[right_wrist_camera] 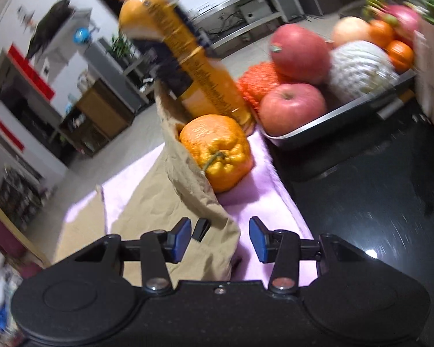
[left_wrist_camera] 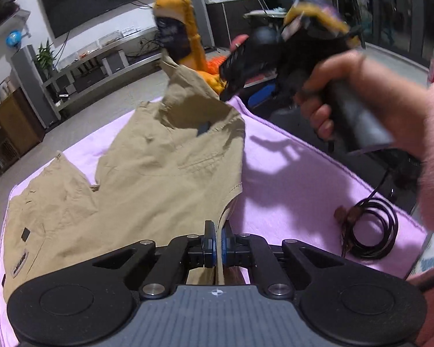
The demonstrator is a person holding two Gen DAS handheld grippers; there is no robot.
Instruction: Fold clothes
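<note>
A tan garment [left_wrist_camera: 159,167] lies spread on a pink cloth [left_wrist_camera: 289,179], and one corner of it is lifted toward the far side. My left gripper [left_wrist_camera: 217,237] is shut on the garment's near edge, with fabric pinched between the blue pads. A hand [left_wrist_camera: 361,86] in a pink sleeve holds my right gripper [left_wrist_camera: 231,78] over the garment's far corner. In the right wrist view, my right gripper [right_wrist_camera: 220,237] is open. A raised fold of the tan garment [right_wrist_camera: 182,202] stands between its fingers, and the pads do not press on it.
An orange [right_wrist_camera: 217,153] and an orange drink bottle [right_wrist_camera: 182,57] stand at the cloth's far end, against the fabric. A metal tray [right_wrist_camera: 332,121] of apples and other fruit sits on the dark tabletop to the right. A coiled black cable [left_wrist_camera: 373,228] lies on the cloth.
</note>
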